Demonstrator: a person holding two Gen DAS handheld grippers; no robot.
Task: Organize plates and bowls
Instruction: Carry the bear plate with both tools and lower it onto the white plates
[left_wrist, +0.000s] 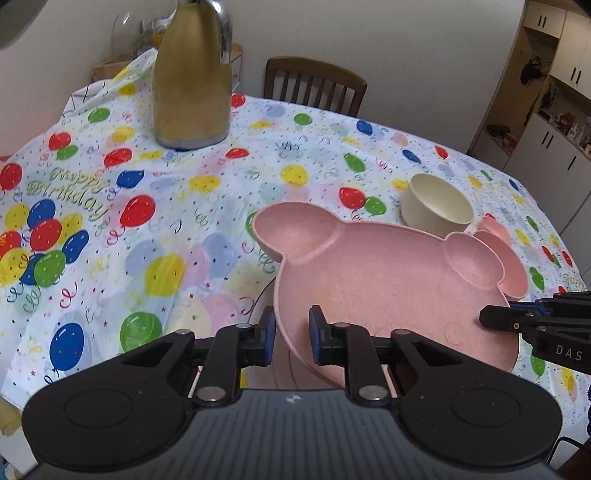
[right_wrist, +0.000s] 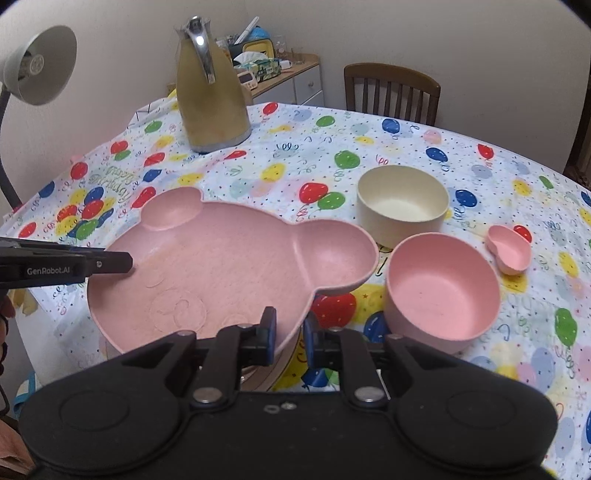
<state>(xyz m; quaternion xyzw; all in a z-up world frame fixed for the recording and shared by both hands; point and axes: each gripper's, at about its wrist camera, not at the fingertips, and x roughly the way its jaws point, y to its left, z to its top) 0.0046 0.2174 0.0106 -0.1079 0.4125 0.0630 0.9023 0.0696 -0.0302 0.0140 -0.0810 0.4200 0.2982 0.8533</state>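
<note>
A pink bear-shaped plate (left_wrist: 384, 280) (right_wrist: 221, 258) with two ear compartments hangs just above the balloon tablecloth, held at both sides. My left gripper (left_wrist: 291, 332) is shut on its near-left rim. My right gripper (right_wrist: 290, 332) is shut on its near-right rim and shows at the right edge of the left wrist view (left_wrist: 495, 317). The left gripper's fingers (right_wrist: 110, 263) reach in from the left in the right wrist view. A cream bowl (left_wrist: 436, 206) (right_wrist: 402, 206), a pink bowl (right_wrist: 443, 291) and a small pink dish (right_wrist: 509, 254) stand to the plate's right.
A tall gold thermos jug (left_wrist: 192, 81) (right_wrist: 210, 96) stands at the far left of the table. A wooden chair (left_wrist: 314, 85) (right_wrist: 391, 92) is behind the far edge. A desk lamp (right_wrist: 40, 66) rises at the left and cupboards (left_wrist: 554, 92) stand at the right.
</note>
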